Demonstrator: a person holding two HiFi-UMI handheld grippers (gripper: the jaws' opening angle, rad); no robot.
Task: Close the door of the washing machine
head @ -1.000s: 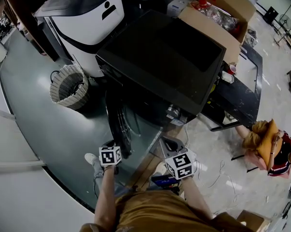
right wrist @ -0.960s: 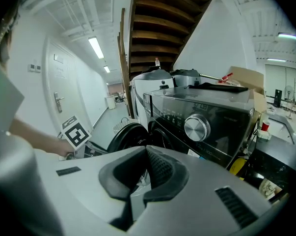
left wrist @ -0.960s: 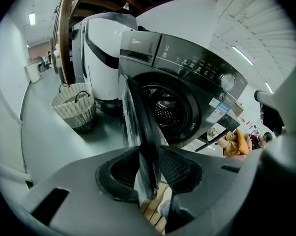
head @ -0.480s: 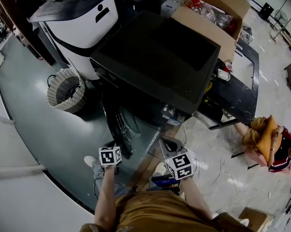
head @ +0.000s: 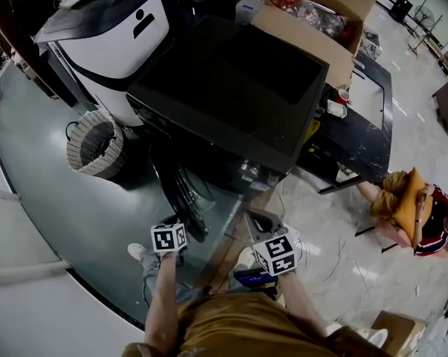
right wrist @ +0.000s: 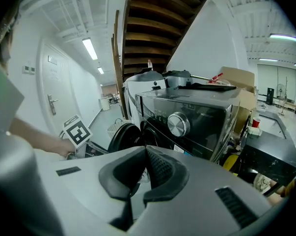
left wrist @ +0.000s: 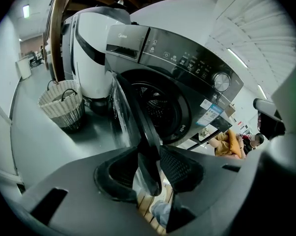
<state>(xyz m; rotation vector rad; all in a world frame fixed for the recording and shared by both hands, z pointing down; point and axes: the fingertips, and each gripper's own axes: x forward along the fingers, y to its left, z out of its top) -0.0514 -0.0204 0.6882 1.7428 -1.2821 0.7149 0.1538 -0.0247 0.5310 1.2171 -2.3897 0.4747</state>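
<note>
One washing machine [head: 231,88]: dark front-loader, door [left wrist: 138,124] swung wide open, standing well out from the front
Left hand-held gripper [left wrist: 150,157]: jaws opening, door's edge sits between them, pads not really squeezing it
Right hand-held gripper [right wrist: 145,151]: jaws pressed together, nothing in them
Wicker basket [head: 95,143]: on the floor, left of the machine

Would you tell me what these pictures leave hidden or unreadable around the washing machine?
- Front and drum of the washing machine: head view, hidden beneath its own top.
- Lower edge of the door: left gripper view, behind the left gripper, whose jaws are opening around the rim.
- Labels on the control panel: left gripper view, too small.
- Contents of the cardboard box: head view, small, cut by the top edge.
</note>
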